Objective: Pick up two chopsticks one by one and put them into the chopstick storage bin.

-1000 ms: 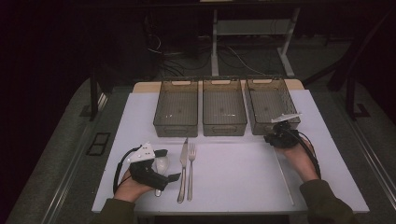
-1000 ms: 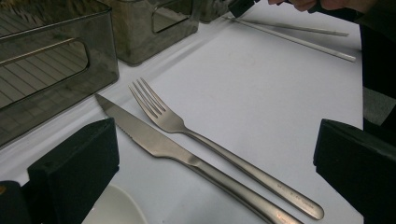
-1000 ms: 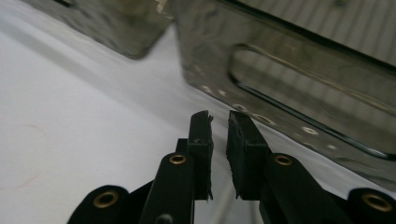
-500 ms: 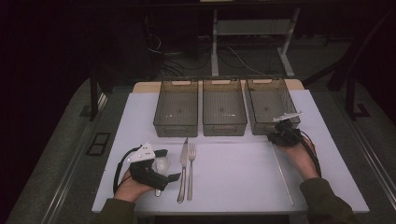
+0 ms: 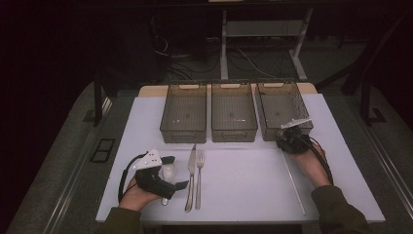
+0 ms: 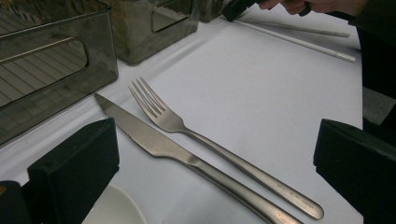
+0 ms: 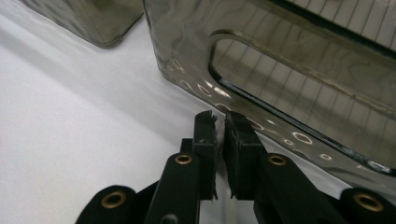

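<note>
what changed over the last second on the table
The right tongs by the right-hand bin have just been closing, nearly shut now, with nothing visible between them. The left tongs, knife, fork, chopsticks and bins stayed put.

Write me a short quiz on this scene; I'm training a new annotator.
1. How many bins stand in the row at the back of the table?
2. True or false: in the high view, the fork lies left of the knife.
3. Which has its jaws wide open? A. the left hand-held gripper B. the right hand-held gripper

Key: 1. Three. 2. False, the fork lies right of the knife. 3. A.
</note>
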Demonstrator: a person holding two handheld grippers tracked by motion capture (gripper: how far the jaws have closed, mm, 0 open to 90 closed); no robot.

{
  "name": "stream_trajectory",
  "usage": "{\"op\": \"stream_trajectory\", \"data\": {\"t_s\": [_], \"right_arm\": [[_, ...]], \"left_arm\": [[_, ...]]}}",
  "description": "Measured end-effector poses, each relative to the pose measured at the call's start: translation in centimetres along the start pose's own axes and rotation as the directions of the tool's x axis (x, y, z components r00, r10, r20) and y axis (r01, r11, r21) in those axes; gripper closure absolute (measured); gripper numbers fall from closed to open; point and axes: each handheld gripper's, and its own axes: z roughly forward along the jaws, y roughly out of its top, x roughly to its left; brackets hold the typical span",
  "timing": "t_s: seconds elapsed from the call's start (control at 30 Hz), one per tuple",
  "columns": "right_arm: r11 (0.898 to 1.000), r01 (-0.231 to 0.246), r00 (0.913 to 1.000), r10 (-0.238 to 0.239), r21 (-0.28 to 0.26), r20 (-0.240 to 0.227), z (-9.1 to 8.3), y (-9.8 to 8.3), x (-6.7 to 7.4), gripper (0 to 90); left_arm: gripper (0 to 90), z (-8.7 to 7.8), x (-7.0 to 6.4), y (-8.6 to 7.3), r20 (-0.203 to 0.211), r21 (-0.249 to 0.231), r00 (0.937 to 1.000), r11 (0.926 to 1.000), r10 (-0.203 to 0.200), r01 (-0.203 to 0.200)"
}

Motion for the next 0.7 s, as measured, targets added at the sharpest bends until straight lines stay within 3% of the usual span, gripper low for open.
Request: {"op": "stream_trajectory", "data": {"t_s": [0.33,0.7], "right_arm": [[1.0,0.02,0.9989,-0.02,0.006,-0.041,-0.01,0.03,0.42,85.2],[0.999,0.043,0.998,-0.042,0.007,-0.046,-0.08,0.01,0.83,86.1]], "left_arm": [[0.0,0.05,-0.04,0.03,0.001,-0.001,1.0,1.0,0.002,-0.002],[0.0,0.0,-0.01,0.05,0.001,-0.001,1.0,1.0,0.004,-0.004]]}}
